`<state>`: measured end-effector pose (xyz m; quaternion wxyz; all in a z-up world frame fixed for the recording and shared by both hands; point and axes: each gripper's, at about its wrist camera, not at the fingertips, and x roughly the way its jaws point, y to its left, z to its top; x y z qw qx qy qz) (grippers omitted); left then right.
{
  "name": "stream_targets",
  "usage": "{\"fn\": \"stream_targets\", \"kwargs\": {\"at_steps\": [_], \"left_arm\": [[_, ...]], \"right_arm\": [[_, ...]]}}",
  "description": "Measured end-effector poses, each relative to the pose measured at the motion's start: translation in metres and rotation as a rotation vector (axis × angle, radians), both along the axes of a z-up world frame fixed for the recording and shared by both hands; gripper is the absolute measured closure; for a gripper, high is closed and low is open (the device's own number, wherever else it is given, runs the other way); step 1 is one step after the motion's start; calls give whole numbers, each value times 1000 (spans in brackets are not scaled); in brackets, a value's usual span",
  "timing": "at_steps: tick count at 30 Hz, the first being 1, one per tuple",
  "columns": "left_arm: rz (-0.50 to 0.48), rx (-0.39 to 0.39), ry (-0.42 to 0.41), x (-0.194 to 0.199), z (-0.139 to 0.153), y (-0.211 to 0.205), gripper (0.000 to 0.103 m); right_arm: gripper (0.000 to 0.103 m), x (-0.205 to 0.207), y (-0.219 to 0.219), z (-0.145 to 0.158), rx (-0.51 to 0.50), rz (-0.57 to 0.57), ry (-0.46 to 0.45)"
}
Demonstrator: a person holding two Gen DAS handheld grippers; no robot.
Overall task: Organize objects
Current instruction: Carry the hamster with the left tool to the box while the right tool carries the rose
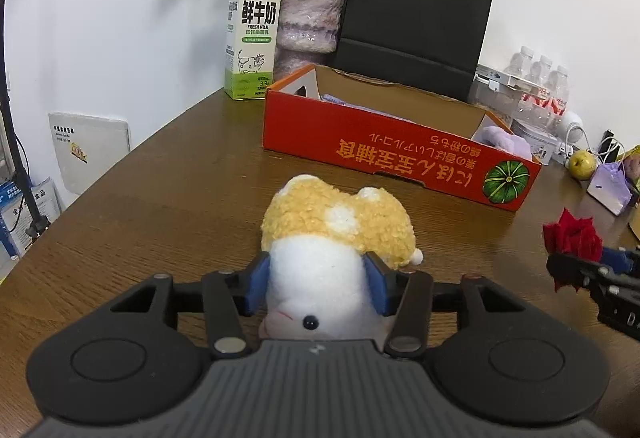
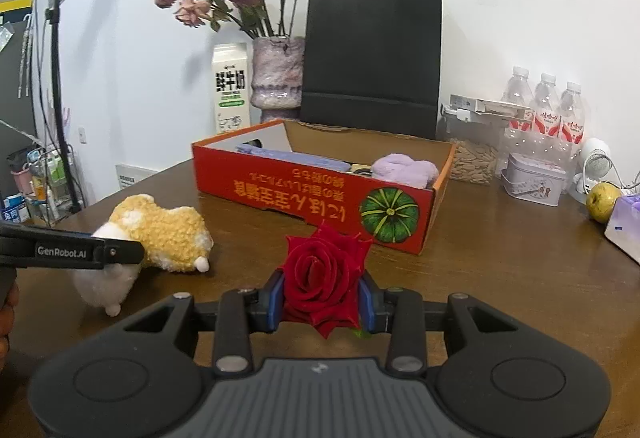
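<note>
Left wrist view: the left tongs (image 1: 318,284) clamp the plush toy (image 1: 336,238) on the counter (image 1: 160,197); the red box (image 1: 380,145) stands ahead. Right wrist view: the right tongs (image 2: 323,304) grip a red rose (image 2: 326,270), the box just beyond. Step in hand: carrying; next, probably lift each over the box's near wall.

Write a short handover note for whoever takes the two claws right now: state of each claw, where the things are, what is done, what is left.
Left claw: pads on either side of the plush toy, which lies on the table; grip looks made, not lifted.
Right claw: shut on the red rose, held in front of the orange box.
Box: open, between the claws and the black bag; already holds purple items, including a fluffy one at its right end.
Done: both items gripped.
Left: probably carry rose and toy to where they belong, likely the box, and release.
</note>
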<state>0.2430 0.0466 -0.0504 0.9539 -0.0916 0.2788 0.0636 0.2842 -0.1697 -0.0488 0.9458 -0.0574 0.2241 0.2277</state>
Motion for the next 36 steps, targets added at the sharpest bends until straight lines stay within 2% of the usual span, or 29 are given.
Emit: {"fn": "stream_targets", "kwargs": {"at_steps": [1,3,4,6,8,9,10,11,18,25,36], "left_arm": [[-1,2,1,0,0,0,32],[-1,20,-1,2,1,-3,21],[-3,27,4,2,0,-5,17],[6,42,24,5,-3,-7,14],[24,44,52,8,-8,-5,16],[30,37,68,10,-10,-4,21],[29,26,78,11,-12,-3,35],[31,19,82,11,-13,-2,41],[11,34,-12,-2,2,-8,52],[-41,49,-55,-1,21,-21,53],[-44,58,-115,13,49,-24,53]], "right_arm": [[67,-3,1,0,-2,4,0],[67,-7,2,-2,-9,12,2],[67,-9,3,-2,-11,13,3],[67,-12,3,-3,-11,12,3],[67,-13,2,-4,-9,8,3],[67,-14,2,-4,-8,5,3],[67,-13,2,-4,-8,3,4],[67,-13,2,-4,-8,1,6],[67,-15,-1,-2,6,-18,0],[67,-15,8,8,21,-7,-12],[67,-2,25,31,30,10,-45]]}}
